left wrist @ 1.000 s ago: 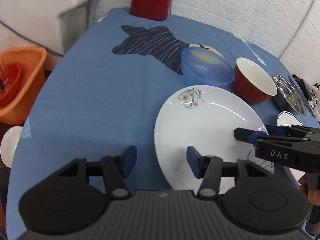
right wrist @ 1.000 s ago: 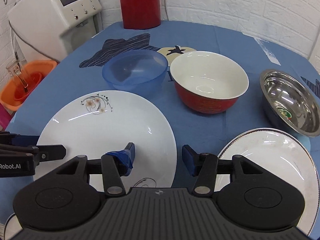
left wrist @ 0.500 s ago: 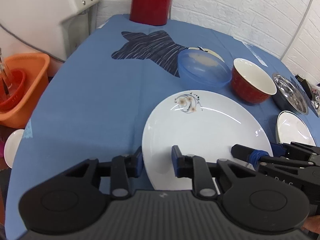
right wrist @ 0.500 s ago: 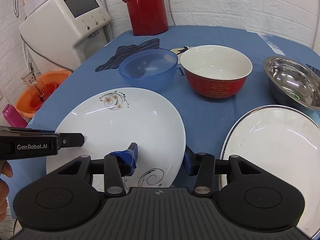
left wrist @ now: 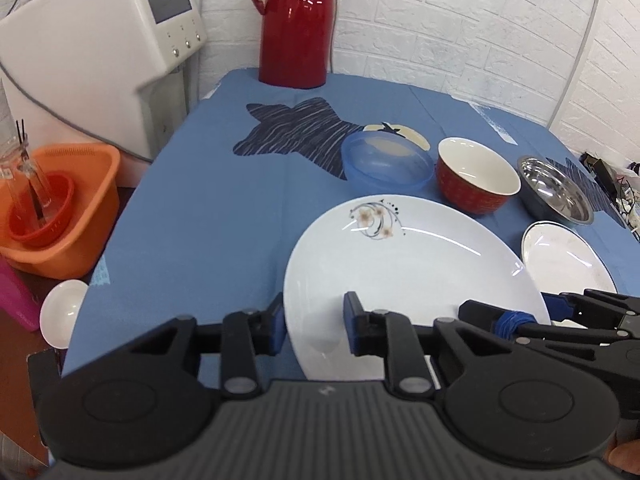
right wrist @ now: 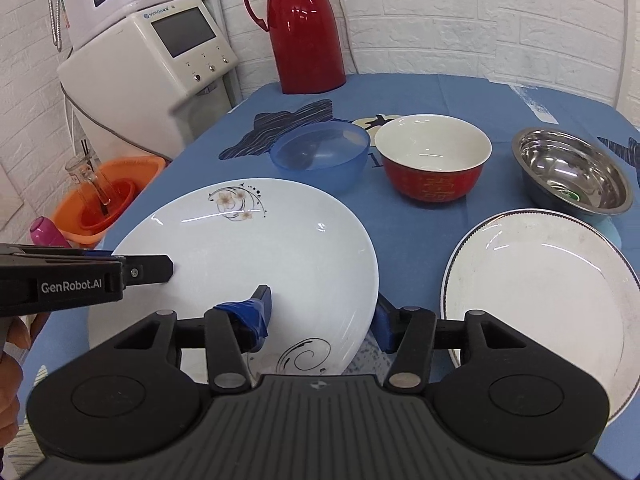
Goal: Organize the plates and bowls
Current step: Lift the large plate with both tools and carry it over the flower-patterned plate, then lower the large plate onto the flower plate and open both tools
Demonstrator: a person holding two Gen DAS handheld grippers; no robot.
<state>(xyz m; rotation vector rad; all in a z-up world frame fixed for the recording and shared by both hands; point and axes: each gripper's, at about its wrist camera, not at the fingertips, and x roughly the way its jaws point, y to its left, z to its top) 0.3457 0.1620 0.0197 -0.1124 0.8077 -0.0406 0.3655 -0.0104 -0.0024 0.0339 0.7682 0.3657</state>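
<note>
The large white plate with a flower print (left wrist: 404, 264) (right wrist: 256, 256) is at the near part of the blue tablecloth (left wrist: 208, 216) (right wrist: 416, 232). It looks lifted and tilted, its near edge raised, but I cannot tell for sure if its far edge touches the cloth. 2 grippers hold it from 2 sides. The left gripper (left wrist: 314, 322) (right wrist: 152, 268) has its fingers closed on the left rim of the plate, 1 pad under the rim and 1 pad on the upper face. The right gripper (right wrist: 322, 314) (left wrist: 520, 316) grips the right rim in the same way: the pad wrapped with blue tape lies on the white face and the other pad is below the edge.

Just to the right of this plate lies a second white plate with a dark rim line (right wrist: 540, 276) (left wrist: 564, 256), flat on the cloth. Behind both plates stand 3 bowls in a row: a blue translucent bowl (left wrist: 386, 160) (right wrist: 320, 152), a red bowl with white inside (left wrist: 476, 176) (right wrist: 434, 164) and a steel bowl (left wrist: 554, 192) (right wrist: 572, 172). The blue bowl and the red bowl are just beside each other.

At the far edge of the table stands a red thermos jug (left wrist: 298, 24) (right wrist: 306, 28). To the left of the table are a white machine with a screen (left wrist: 100, 44) (right wrist: 160, 68) and an orange basin (left wrist: 60, 204) (right wrist: 108, 200) with a glass in it.
</note>
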